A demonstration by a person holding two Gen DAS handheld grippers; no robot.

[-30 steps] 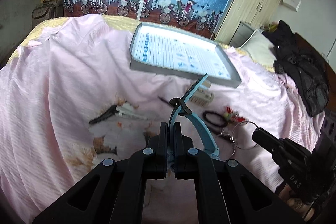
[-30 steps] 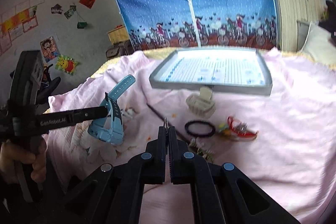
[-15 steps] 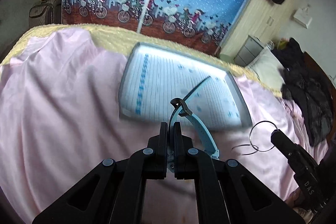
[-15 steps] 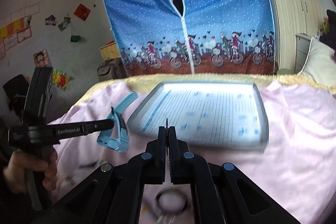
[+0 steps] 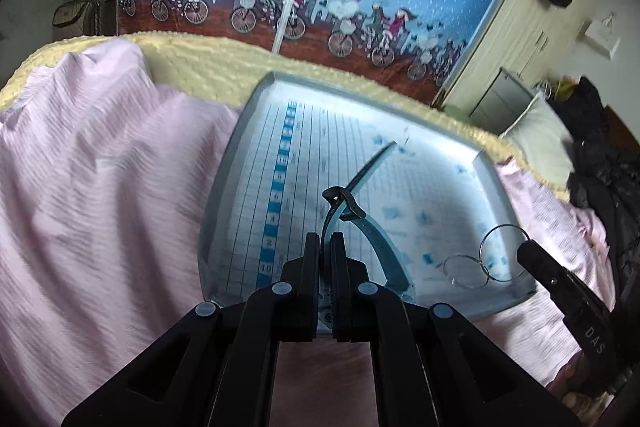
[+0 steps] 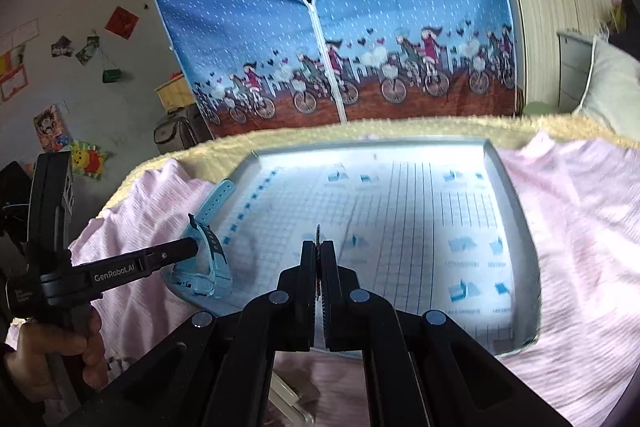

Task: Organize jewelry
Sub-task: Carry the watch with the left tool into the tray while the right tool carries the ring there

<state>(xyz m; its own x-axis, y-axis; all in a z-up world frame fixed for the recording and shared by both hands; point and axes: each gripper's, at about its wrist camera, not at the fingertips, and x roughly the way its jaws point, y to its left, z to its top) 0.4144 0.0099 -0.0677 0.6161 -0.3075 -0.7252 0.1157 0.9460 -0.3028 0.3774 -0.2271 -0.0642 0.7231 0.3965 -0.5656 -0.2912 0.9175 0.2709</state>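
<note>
Soft daylight; the tray (image 6: 516, 211) floor glares white. Motion blur smears the sheet (image 5: 92, 187); fisheye bending and dark vignette mark the edges.

Both wrist cameras look forward along their tools, close above the bed (image 5: 100, 167), facing the curtain (image 6: 360, 27). Both share the tray (image 5: 224, 187); each sees the other tool.

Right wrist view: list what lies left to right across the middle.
Hand → left gripper → blue watch → right gripper → tray → pink sheet.
</note>
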